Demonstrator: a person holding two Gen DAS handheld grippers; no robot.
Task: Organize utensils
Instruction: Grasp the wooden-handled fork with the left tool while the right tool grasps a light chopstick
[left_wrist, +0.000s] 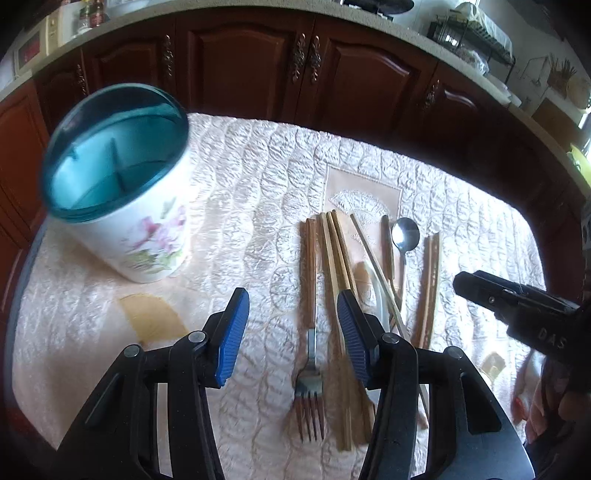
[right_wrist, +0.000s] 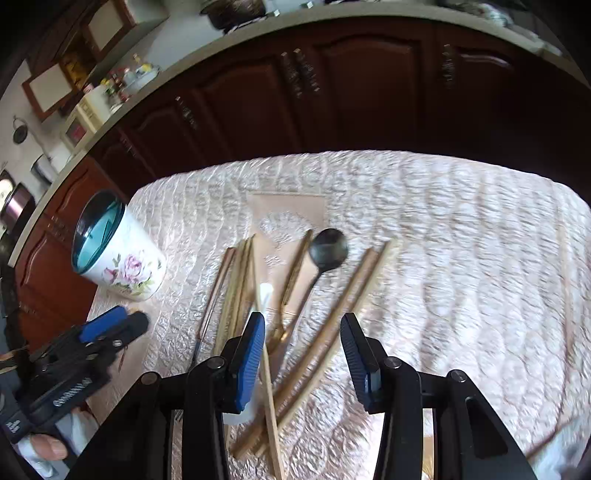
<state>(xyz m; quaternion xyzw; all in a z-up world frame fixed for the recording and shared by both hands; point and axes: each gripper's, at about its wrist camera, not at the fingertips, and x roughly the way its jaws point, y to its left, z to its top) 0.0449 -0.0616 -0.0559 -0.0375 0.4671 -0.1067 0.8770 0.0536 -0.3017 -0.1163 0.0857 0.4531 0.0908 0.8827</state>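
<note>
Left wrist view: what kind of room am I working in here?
Most likely a home kitchen. Dark wooden cabinet doors run under a light countertop, a dish rack stands on that counter, and utensils lie on a quilted tablecloth beside a floral utensil holder.

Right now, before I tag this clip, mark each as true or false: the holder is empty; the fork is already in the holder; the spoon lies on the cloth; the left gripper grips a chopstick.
1. The holder is empty: true.
2. The fork is already in the holder: false, it lies on the cloth.
3. The spoon lies on the cloth: true.
4. The left gripper grips a chopstick: false, it is open, holding nothing.
</note>
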